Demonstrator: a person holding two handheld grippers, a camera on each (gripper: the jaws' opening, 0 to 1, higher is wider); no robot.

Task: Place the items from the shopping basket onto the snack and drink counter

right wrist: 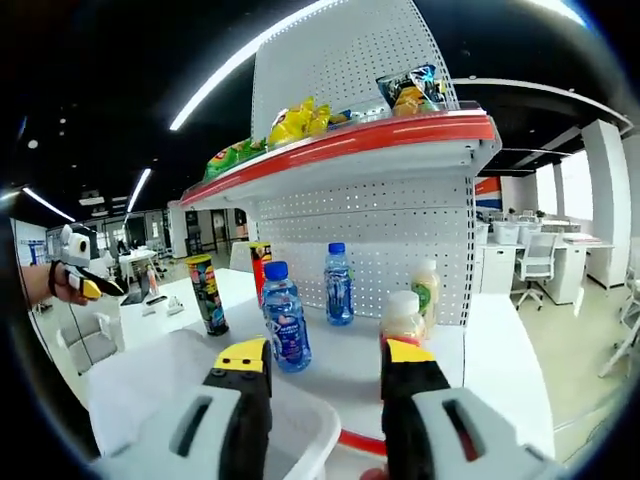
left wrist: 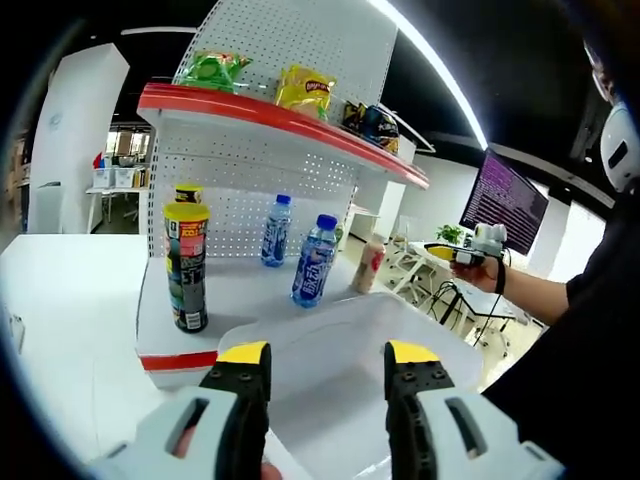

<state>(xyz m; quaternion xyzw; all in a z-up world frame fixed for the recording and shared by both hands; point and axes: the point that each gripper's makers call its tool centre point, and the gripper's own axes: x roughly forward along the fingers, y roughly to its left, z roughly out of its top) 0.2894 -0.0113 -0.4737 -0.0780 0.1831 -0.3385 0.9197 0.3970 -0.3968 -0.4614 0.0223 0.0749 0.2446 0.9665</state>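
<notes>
My left gripper (left wrist: 328, 355) is open over the white shopping basket (left wrist: 350, 330), and nothing lies in the part of the basket that shows. My right gripper (right wrist: 325, 355) is open too, above the basket's rim (right wrist: 300, 425) and facing the counter. On the white counter (left wrist: 240, 290) stand a tall yellow-lidded can (left wrist: 187, 265), two blue water bottles (left wrist: 315, 260) (left wrist: 277, 230) and a beige drink bottle (left wrist: 368, 265). The right gripper view also has a cream-capped bottle (right wrist: 403, 318) close to the jaws. A hand holds the other gripper (left wrist: 455, 252) off to the right.
A red-edged upper shelf (left wrist: 280, 115) carries green (left wrist: 210, 70), yellow (left wrist: 305, 90) and dark (left wrist: 375, 122) snack bags. A pegboard backs the counter. Beyond are office desks, chairs and a monitor (left wrist: 505, 195). The person's sleeve fills the right side of the left gripper view.
</notes>
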